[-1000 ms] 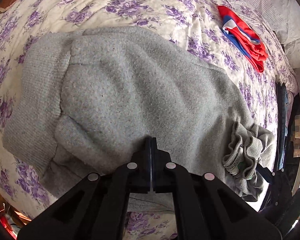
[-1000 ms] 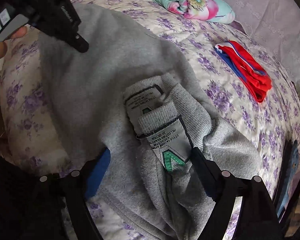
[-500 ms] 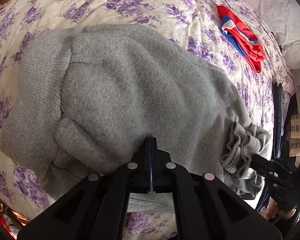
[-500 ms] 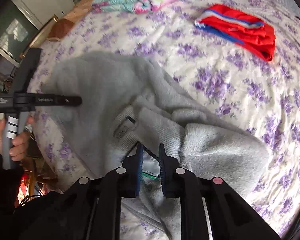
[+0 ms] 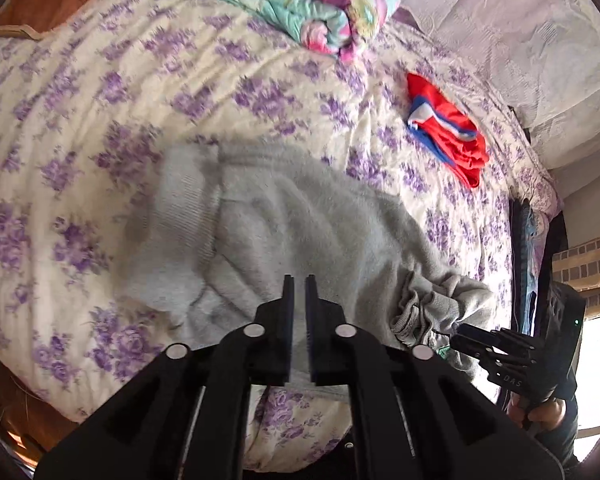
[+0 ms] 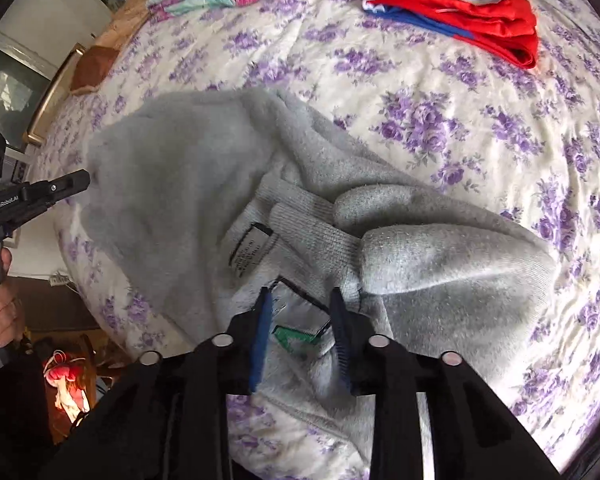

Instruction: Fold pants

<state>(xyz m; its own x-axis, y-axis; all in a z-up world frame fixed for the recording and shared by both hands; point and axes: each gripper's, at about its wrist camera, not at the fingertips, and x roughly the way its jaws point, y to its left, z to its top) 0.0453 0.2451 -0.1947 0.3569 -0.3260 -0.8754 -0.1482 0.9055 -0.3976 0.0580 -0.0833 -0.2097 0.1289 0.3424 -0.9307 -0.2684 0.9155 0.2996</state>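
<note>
The grey pants (image 5: 300, 232) are seen bunched on the bed (image 5: 100, 80), low and centre in the left wrist view, with the ribbed waistband (image 5: 184, 208) at the left of the heap and a gathered cuff (image 5: 428, 304) at its lower right. In the right wrist view the same pants (image 6: 172, 184) fill the middle of the frame, folded over themselves, and sewn labels (image 6: 252, 252) are exposed near the centre.

The left gripper (image 5: 299, 284) is held over the lower edge of the fabric; its fingers (image 5: 287, 300) are parted by only a narrow slit, and nothing is seen clamped between them. From the right wrist view this gripper (image 6: 82, 180) is found at the left edge of the frame, its tip just beside the pants.

The right gripper (image 6: 300, 300) is spread moderately wide — its blue-padded fingers (image 6: 262, 320) stand either side of a white label with a green mark (image 6: 296, 338), and no cloth is pinched. From the left wrist view it (image 5: 460, 334) is seen at the lower right, its tip at the cuff.

A red, white and blue garment (image 6: 460, 12) is laid at the upper right — well apart from the pants — and a folded floral quilt (image 5: 292, 4) is placed at the top of the frame.
</note>
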